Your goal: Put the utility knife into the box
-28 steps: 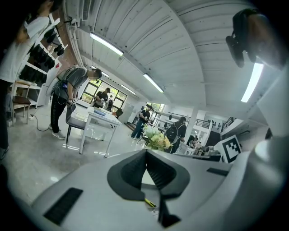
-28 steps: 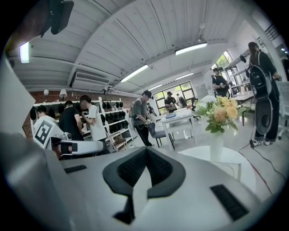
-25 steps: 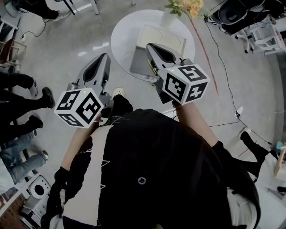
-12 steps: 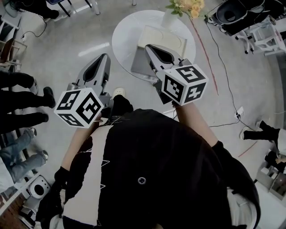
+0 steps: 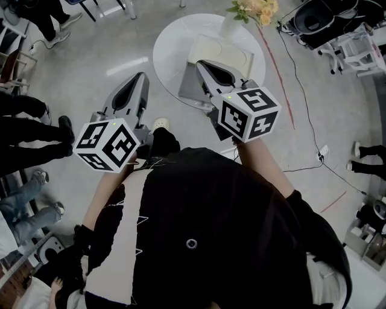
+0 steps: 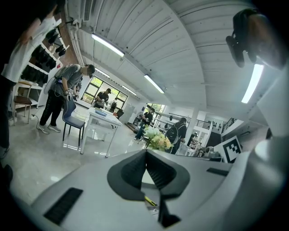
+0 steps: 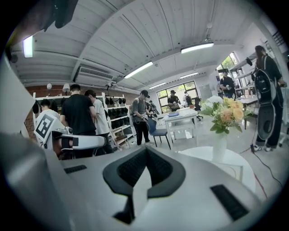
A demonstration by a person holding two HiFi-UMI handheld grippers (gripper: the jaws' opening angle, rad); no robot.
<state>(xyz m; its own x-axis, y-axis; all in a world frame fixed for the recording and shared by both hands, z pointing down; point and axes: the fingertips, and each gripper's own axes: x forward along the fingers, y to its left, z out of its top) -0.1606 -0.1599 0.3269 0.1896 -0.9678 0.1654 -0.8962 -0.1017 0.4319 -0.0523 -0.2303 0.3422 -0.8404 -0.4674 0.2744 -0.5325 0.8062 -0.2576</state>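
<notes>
Both grippers are held up in front of the person's chest. My left gripper [image 5: 142, 76] points over the bare floor left of the round white table [image 5: 166, 51], its jaws closed on nothing [image 6: 146, 151]. My right gripper [image 5: 201, 63] reaches over the table's near edge, above the grey flap of the open cream box [image 5: 222, 53], with its jaws also closed and empty [image 7: 145, 149]. No utility knife is clearly visible. A small yellow-and-black strip [image 6: 150, 200] shows under the left jaws; I cannot tell what it is.
A white vase of yellow flowers [image 5: 252, 8] stands at the table's far edge, beyond the box. Bystanders' legs [image 5: 30, 130] are at the left, cables [image 5: 304, 90] run over the floor at the right, and chairs, desks and people [image 7: 83, 119] stand further off.
Both grippers hold almost the same place and stay shut. The view has shifted slightly, and bystanders' feet at the left and right edges have moved.
</notes>
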